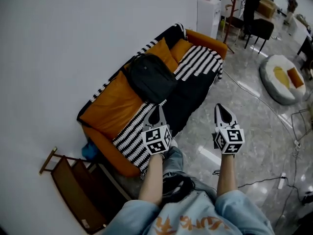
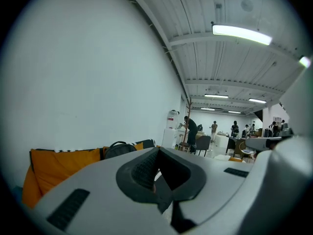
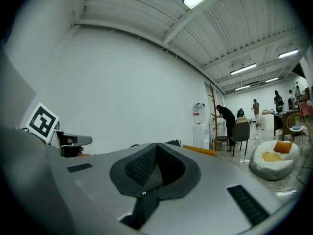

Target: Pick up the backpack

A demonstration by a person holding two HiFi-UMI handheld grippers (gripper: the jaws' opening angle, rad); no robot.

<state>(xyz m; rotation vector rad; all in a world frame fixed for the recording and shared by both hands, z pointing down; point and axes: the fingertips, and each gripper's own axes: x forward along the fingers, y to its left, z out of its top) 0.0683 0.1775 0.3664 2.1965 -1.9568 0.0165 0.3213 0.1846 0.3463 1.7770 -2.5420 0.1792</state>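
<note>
A black backpack [image 1: 151, 77] lies on the seat of an orange sofa [image 1: 115, 104] draped with a black-and-white striped blanket [image 1: 195, 65]. My left gripper [image 1: 157, 108] hovers over the sofa's front edge, just short of the backpack, jaws shut and empty. My right gripper [image 1: 220, 107] is above the floor beside the sofa, also shut and empty. In the left gripper view the backpack [image 2: 120, 149] shows beyond the shut jaws of the left gripper [image 2: 157, 156], resting against an orange cushion [image 2: 61, 165]. The right gripper [image 3: 156, 150] points level along the sofa; the left gripper's marker cube [image 3: 41, 122] shows at its left.
A wooden rack [image 1: 73, 185] stands against the wall left of the sofa. A water dispenser [image 1: 209, 13], chairs [image 1: 259, 31] and people are at the back. A beanbag [image 1: 283, 77] and cables [image 1: 274, 180] lie on the glossy floor to the right.
</note>
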